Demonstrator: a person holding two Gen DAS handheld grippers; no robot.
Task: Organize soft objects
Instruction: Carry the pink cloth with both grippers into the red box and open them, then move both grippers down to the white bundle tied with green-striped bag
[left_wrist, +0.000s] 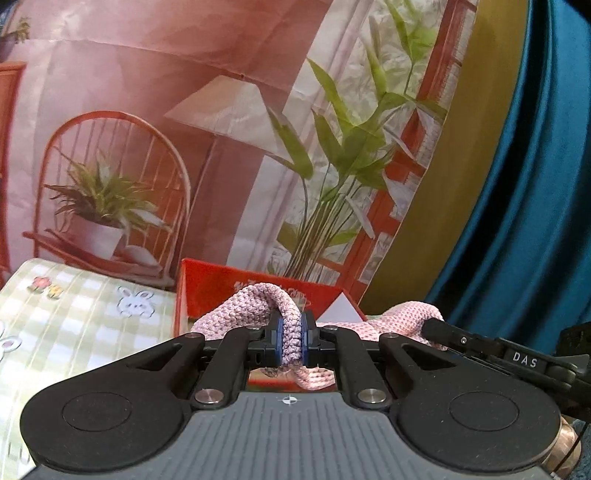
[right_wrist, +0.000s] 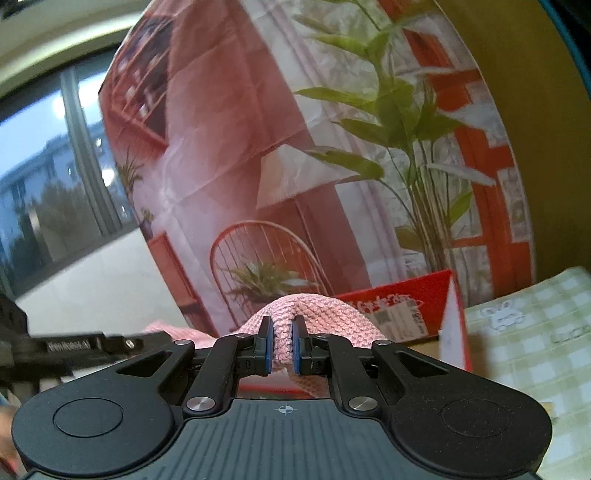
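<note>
A pink knitted cloth (left_wrist: 255, 306) hangs between both grippers, lifted off the surface. In the left wrist view my left gripper (left_wrist: 290, 341) is shut on a bunched fold of it, the blue pads pressing the knit. The rest of the cloth (left_wrist: 410, 317) stretches right to the other gripper's black finger (left_wrist: 443, 330). In the right wrist view my right gripper (right_wrist: 282, 345) is shut on another fold of the pink cloth (right_wrist: 317, 310), which arches over its pads. An open red box (left_wrist: 258, 291) stands just behind the cloth; it appears at the right as the red box (right_wrist: 413, 306).
A green checked cloth with rabbit prints (left_wrist: 74, 317) covers the surface left of the box, and shows as the checked cloth (right_wrist: 528, 339) on the right. A printed backdrop (left_wrist: 184, 129) of a chair, lamp and plants stands behind. A blue curtain (left_wrist: 535, 184) hangs right; a window (right_wrist: 48, 184) lies left.
</note>
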